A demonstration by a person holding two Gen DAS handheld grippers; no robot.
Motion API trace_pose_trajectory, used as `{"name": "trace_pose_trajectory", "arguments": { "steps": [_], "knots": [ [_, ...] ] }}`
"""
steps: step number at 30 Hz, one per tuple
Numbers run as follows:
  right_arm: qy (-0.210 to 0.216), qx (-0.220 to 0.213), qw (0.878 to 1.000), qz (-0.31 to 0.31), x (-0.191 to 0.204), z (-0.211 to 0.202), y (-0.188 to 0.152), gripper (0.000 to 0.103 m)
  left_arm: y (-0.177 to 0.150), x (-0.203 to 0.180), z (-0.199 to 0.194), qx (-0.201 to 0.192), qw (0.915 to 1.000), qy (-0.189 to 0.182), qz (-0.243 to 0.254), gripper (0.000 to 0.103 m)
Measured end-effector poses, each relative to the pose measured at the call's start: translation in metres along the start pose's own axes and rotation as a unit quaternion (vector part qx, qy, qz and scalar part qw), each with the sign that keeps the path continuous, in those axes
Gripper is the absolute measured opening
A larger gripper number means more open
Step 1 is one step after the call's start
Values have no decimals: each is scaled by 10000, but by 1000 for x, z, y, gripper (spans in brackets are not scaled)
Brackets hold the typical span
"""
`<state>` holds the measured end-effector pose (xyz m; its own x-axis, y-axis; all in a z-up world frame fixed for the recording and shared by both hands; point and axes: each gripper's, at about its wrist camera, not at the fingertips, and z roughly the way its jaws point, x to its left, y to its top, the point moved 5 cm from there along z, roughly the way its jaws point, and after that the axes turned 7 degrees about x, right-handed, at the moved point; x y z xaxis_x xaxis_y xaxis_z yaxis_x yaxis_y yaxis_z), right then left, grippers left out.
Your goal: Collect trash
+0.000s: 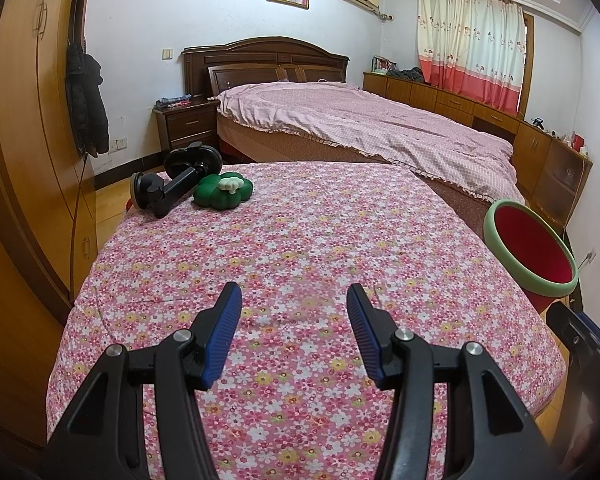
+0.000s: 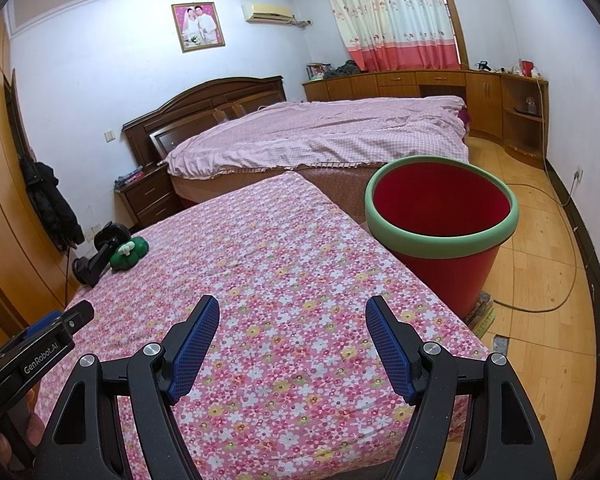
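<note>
Both grippers hang over the near end of the table (image 1: 300, 240), which is covered in a pink floral cloth. My left gripper (image 1: 294, 300) has its jaws apart, nothing between the blue pads (image 1: 220, 344), only cloth below. My right gripper (image 2: 292, 312) is spread wider, also empty. In the right view the left gripper's body shows at the lower left edge, with part of my hand under it.

Trash candidates sit at the far left corner of the table: a green clover-shaped thing (image 1: 223, 191) with a small white piece on top, and a black mount (image 1: 176, 178) with a suction cup, lying on its side and touching the clover's left side. Both are well apart from either gripper. I can't tell what the clover actually is.

Bin (image 2: 440, 216): red, green rim, upright on the floor just beside the table's right edge, close to my right gripper. What I can see of the inside is bare red.

Behind the table: bed (image 1: 360, 120) with a pink checked cover, nightstand (image 1: 188, 122) to its left, curtain (image 1: 468, 40) at the window.
</note>
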<state>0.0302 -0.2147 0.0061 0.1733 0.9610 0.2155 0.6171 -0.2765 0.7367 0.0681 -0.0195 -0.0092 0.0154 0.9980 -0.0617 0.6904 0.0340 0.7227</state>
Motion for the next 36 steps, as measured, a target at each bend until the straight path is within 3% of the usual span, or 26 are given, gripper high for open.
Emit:
{"name": "trace_pose_trajectory", "arguments": {
  "steps": [36],
  "knots": [
    [5,-57,10000,-14,1,-3,1,77,2,5,-6,-169,9998,83,-33,55]
  ]
}}
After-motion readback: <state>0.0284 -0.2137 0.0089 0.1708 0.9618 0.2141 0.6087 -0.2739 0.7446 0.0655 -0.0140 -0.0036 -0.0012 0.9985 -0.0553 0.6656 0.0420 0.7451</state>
